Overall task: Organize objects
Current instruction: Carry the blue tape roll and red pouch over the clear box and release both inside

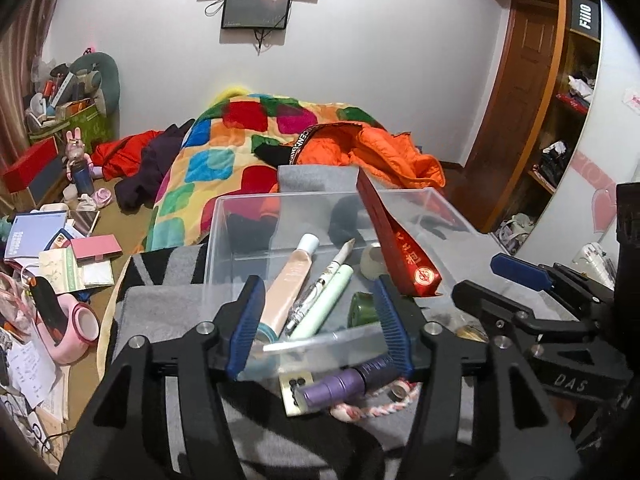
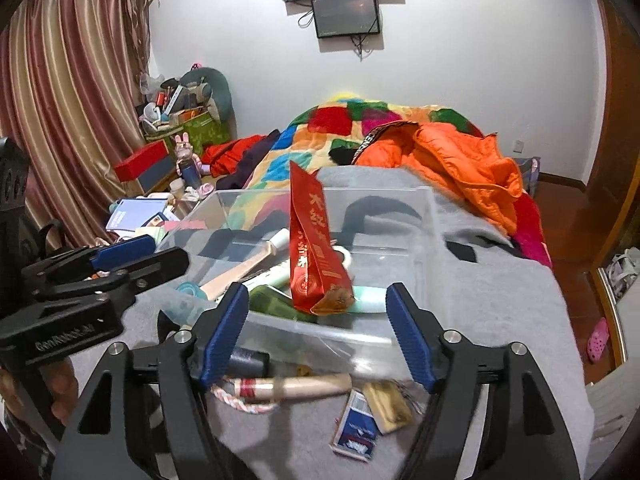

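The red packet (image 2: 316, 248) is seen leaning in the clear bin (image 2: 424, 216), beyond the gaping, empty right gripper (image 2: 316, 312).

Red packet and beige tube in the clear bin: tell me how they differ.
The red packet stands tilted, its top poking above the clear bin rim; the beige tube lies low inside it. The packet is flat, glossy and printed with gold characters; the tube is round, plain, with a white cap. The packet looks wider than the slim tube. Both are long things already in the bin.
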The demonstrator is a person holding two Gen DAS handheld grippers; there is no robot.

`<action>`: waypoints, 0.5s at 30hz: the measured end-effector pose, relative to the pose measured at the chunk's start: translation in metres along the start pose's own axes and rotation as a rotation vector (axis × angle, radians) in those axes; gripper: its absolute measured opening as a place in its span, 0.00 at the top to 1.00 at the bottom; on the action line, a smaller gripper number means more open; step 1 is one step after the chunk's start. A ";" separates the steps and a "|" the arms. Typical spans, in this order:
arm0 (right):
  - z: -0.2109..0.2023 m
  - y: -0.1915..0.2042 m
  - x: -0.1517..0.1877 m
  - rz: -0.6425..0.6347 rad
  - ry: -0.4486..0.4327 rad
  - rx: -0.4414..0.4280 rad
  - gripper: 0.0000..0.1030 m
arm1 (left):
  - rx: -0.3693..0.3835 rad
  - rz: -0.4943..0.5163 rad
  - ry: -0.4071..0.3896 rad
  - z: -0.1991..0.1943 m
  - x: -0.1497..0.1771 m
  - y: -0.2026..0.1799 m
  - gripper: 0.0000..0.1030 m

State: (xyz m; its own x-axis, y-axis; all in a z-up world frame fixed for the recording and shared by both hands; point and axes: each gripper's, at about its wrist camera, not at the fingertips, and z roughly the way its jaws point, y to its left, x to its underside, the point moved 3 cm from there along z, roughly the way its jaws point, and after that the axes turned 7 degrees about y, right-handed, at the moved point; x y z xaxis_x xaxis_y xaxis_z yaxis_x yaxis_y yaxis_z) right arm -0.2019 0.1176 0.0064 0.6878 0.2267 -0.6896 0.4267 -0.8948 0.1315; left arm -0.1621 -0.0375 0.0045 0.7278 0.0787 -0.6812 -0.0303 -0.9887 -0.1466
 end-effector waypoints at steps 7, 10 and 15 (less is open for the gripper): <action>-0.016 -0.018 0.024 0.027 0.009 0.032 0.27 | -0.011 0.041 0.006 -0.017 0.024 -0.007 0.40; -0.016 -0.027 0.037 0.045 0.033 0.040 0.26 | -0.024 0.051 0.020 -0.017 0.038 -0.007 0.38; -0.011 -0.035 0.058 0.070 0.081 0.034 0.26 | -0.043 0.051 0.080 -0.006 0.062 -0.003 0.38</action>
State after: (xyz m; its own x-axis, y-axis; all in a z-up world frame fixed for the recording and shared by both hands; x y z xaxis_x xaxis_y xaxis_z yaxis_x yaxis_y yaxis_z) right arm -0.1707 0.1659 -0.0305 0.7613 0.1921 -0.6192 0.3564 -0.9219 0.1521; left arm -0.1129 -0.0308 -0.0335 0.7786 0.0194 -0.6272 -0.0408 -0.9958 -0.0814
